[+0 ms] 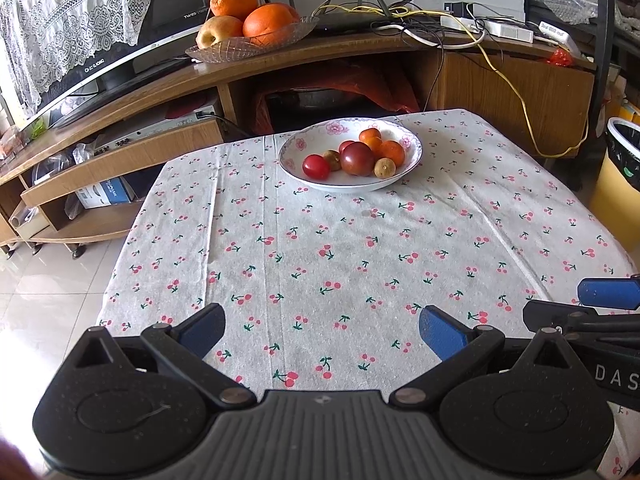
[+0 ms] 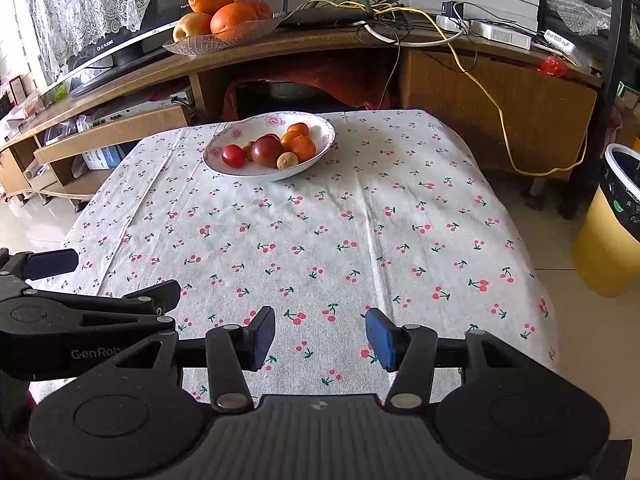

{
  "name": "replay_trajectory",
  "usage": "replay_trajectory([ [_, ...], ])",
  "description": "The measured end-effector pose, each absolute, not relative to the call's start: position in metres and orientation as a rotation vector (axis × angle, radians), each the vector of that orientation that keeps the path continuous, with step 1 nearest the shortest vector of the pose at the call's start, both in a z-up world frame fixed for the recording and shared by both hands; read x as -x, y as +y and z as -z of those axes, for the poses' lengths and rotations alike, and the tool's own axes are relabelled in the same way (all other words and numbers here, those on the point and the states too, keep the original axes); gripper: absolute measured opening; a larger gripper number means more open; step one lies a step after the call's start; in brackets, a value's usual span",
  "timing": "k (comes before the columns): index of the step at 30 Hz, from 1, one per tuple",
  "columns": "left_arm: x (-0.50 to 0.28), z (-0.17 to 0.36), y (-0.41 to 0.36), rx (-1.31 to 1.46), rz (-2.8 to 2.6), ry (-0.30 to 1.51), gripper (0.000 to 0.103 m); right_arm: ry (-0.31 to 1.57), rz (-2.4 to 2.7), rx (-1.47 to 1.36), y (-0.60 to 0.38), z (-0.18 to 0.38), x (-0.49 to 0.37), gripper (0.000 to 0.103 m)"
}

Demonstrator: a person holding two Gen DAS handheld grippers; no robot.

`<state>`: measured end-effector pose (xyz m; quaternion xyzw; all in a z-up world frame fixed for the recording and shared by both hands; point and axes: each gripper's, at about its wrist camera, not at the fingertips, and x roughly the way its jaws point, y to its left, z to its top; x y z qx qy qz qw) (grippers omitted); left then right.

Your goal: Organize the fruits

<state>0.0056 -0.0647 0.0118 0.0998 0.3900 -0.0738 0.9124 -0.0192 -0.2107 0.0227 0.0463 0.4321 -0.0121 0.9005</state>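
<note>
A white floral bowl (image 1: 296,168) stands at the far side of the cherry-print tablecloth (image 1: 340,260) and holds several small fruits: a red tomato (image 1: 316,167), a dark red one (image 1: 357,159), small oranges (image 1: 392,152) and brownish longans (image 1: 385,168). The bowl also shows in the right wrist view (image 2: 224,168). My left gripper (image 1: 322,334) is open and empty, over the near edge of the table. My right gripper (image 2: 320,338) is open and empty, beside the left one, which shows at the left of the right wrist view (image 2: 120,280).
A glass dish (image 1: 224,50) with large oranges and an apple sits on the wooden TV stand (image 1: 160,84) behind the table, next to a TV, cables and a router. A yellow bin (image 2: 608,240) stands on the floor at the right.
</note>
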Motion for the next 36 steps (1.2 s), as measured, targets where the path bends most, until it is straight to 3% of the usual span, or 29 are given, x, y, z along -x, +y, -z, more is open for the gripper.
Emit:
replay_trajectory([
  [36, -0.0054, -0.0029, -0.0655, -0.224, 0.142, 0.822, 0.103, 0.887, 0.037, -0.071, -0.2078, -0.0216, 0.0193, 0.051],
])
